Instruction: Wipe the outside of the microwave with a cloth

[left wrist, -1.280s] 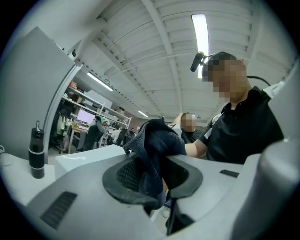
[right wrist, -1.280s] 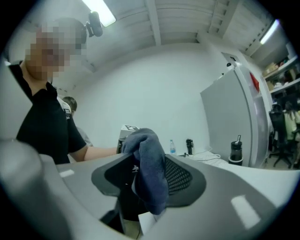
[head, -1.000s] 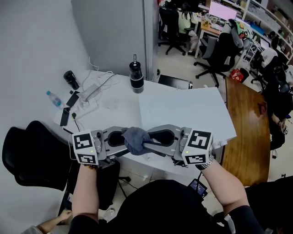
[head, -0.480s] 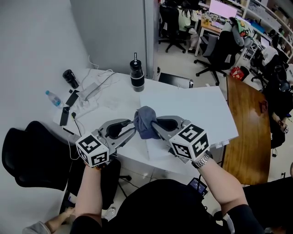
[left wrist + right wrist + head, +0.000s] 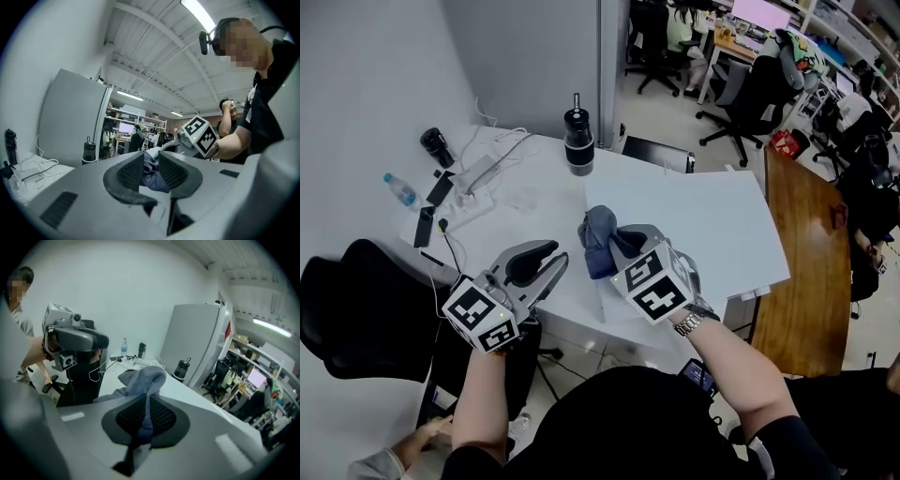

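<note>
A blue-grey cloth [image 5: 596, 239] hangs bunched from my right gripper [image 5: 615, 246], which is shut on it and tilts down over the white table [image 5: 534, 220]. In the right gripper view a fold of the cloth [image 5: 140, 377] is pinched between the pads of the right gripper [image 5: 148, 401]. My left gripper [image 5: 561, 255] hovers at the table's near edge, just left of the cloth and apart from it. Its jaws are closing with nothing pressed between them. The left gripper [image 5: 151, 161] shows the cloth [image 5: 151, 174] through its gap, beyond the tips. No microwave can be made out.
A black tumbler [image 5: 578, 141] stands at the back of the table by a tall grey cabinet [image 5: 534, 56]. A water bottle [image 5: 397, 190], power strip with cables [image 5: 476, 183] and phone [image 5: 426, 226] lie left. A black chair [image 5: 356, 319] sits lower left, a wooden table [image 5: 806, 272] right.
A second ago both grippers met at the cloth in front of me. The left has let go and drawn back to the left; the right has carried the cloth forward and down toward the table.
</note>
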The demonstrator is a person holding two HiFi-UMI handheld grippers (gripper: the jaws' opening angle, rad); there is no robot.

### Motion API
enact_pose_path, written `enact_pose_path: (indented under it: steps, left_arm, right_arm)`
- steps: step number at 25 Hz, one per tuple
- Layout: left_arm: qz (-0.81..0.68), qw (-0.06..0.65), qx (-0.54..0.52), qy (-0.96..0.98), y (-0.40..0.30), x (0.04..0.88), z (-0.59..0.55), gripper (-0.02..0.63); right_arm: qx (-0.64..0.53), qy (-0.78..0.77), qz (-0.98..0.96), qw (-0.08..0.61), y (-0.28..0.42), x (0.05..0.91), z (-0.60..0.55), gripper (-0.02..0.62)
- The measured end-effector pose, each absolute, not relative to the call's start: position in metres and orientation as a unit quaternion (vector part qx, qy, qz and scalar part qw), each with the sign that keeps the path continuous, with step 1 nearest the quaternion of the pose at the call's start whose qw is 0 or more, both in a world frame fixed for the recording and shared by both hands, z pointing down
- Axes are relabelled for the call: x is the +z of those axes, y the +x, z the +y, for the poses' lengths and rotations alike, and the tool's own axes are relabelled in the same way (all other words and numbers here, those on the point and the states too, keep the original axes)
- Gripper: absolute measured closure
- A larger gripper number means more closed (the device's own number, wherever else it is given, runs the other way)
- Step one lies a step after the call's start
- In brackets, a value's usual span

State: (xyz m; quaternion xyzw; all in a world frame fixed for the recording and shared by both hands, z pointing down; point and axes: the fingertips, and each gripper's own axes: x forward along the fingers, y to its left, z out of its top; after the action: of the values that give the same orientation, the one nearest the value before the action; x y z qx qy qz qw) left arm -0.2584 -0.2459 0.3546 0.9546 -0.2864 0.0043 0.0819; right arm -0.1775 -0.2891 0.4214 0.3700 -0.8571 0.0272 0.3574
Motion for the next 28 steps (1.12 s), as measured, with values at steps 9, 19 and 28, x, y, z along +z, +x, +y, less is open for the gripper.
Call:
enact_pose_path:
  steps: [9,19,28]
  left_arm:
    - [-0.324,0.082,-0.015,0.942,-0.261,0.348,-0.243,0.549]
    - [-0.358,0.071,-0.007,0.931,-0.243,0.34,-0.234,0.601]
    - [-0.379,0.058,0.005,0.924,-0.214,0.331,-0.222,0.602]
  right_arm:
    - [0.009,0.4,-0.838,0.371,-0.147,0.424,-0.297,0.578]
    - [0.019,0.455,-0.807,0.375,-0.072,0.423,-0.306,0.578]
    - [0.028,0.484,-0.793,0.367,0.006,0.422,-0.308,0.578]
